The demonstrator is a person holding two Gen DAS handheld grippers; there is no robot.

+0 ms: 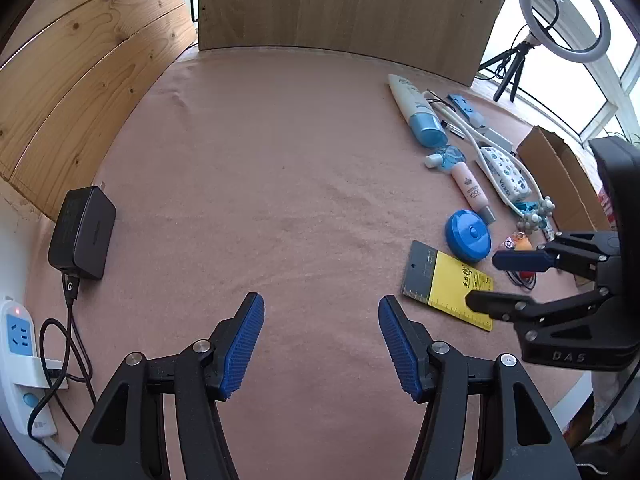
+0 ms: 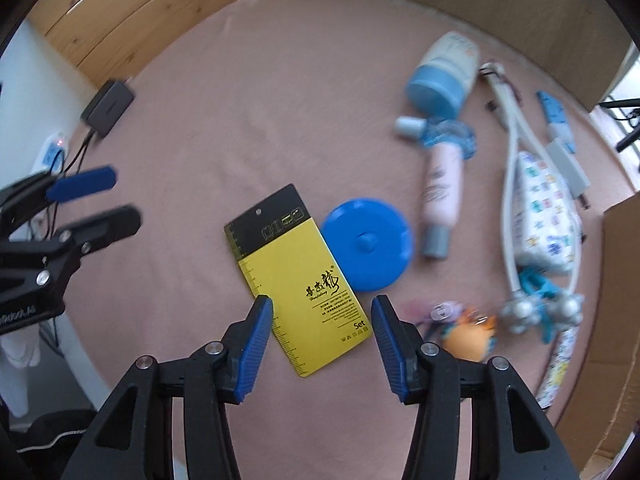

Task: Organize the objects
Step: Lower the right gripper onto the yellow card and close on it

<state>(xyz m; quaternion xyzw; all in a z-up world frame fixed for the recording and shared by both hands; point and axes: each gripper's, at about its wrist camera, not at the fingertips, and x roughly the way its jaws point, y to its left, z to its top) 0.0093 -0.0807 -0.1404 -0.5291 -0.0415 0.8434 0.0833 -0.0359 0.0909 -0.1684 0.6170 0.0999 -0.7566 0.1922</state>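
pink tablecloth (image 2: 248,120) blurs rightward; both grippers' fingers (image 1: 244,344) (image 2: 256,348) spread wide, empty, yellow card (image 2: 300,280) partly hidden.

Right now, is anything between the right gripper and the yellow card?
Nothing visible. The right gripper is open directly above the yellow card, which lies flat on the cloth. The blue round case touches the card's right edge, beside the path, not across it.

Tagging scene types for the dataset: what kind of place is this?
Probably a home room rigged for recording, not a lab: a table under a pink cloth strewn with toiletries like a lotion tube, a ring light on a tripod by the window, and a power strip at the edge.
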